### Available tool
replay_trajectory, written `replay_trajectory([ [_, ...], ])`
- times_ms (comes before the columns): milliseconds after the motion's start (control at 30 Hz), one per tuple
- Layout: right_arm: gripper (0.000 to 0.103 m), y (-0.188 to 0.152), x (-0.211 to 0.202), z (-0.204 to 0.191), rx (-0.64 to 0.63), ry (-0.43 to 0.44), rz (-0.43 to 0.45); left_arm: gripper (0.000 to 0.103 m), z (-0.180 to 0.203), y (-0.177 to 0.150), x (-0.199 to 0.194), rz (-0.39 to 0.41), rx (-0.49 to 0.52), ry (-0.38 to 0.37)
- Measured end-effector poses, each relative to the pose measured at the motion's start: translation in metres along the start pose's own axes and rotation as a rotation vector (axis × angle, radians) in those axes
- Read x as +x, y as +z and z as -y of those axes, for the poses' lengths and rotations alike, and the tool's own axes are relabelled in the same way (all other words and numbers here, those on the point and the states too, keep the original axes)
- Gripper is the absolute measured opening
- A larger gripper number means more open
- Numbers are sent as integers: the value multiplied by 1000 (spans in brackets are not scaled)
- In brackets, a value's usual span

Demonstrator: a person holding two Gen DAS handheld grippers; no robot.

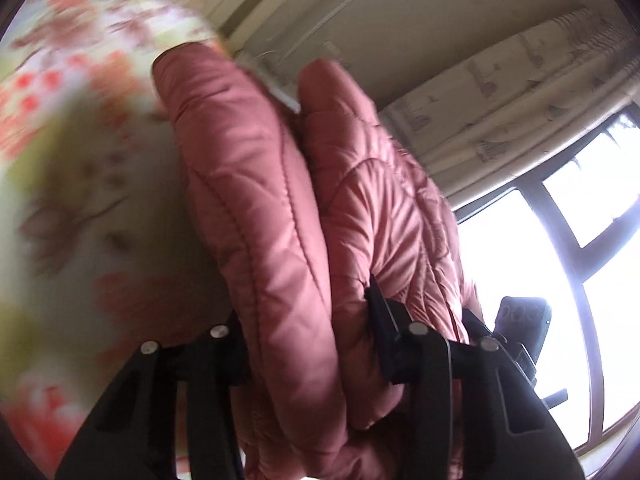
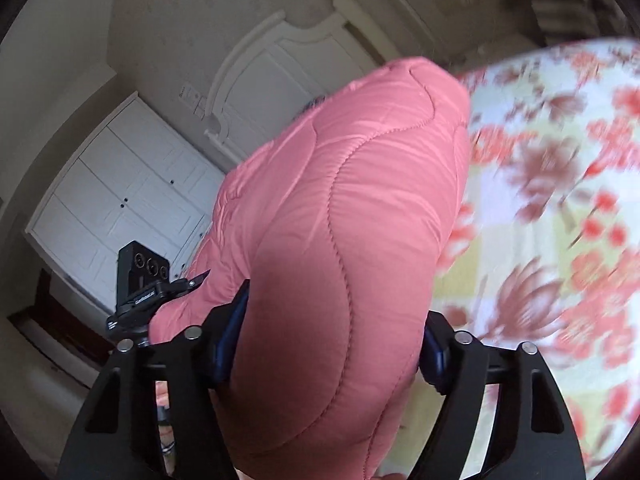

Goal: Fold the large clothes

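Note:
A pink quilted puffer jacket [image 1: 256,208] hangs in thick folds between my left gripper's [image 1: 312,344] black fingers, which are shut on it. In the right wrist view the same jacket [image 2: 344,240] bulges between my right gripper's [image 2: 332,340] fingers, which are shut on it too. Both grippers hold the jacket up above a floral bedsheet [image 1: 64,128], which also shows in the right wrist view [image 2: 560,240]. The other gripper's camera block shows at the edge of each view [image 1: 520,316] [image 2: 144,276].
A window [image 1: 560,248] with a patterned curtain [image 1: 500,92] is at the right in the left view. White cupboard doors [image 2: 120,200] and a white headboard [image 2: 276,64] stand against a beige wall in the right view.

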State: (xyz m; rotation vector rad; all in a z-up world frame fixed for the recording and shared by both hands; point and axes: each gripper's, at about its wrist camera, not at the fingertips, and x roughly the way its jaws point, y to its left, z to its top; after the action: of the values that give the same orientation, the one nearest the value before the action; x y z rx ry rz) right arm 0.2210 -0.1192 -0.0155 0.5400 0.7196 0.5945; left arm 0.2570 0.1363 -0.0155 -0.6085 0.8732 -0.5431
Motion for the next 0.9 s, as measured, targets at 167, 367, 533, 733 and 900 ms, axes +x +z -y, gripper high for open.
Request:
replay_trajectory([
  [167,72,42,-61,11,-43,-91,131,43,60,32,59,-7,44,-99],
  [367,72,81,-105,83,-4,-190,171,46,85,57,164,-92,60,-68],
  [533,90,63,-75,161,153,-262,64,76,71,47,185,-120,11,-27],
  [733,95,59,-115,117,39,-405,230,79,131,86,86,269,199,297],
  [900,73,51,-105,6,-340,-433,299,82,239,111,131,285,580,440],
])
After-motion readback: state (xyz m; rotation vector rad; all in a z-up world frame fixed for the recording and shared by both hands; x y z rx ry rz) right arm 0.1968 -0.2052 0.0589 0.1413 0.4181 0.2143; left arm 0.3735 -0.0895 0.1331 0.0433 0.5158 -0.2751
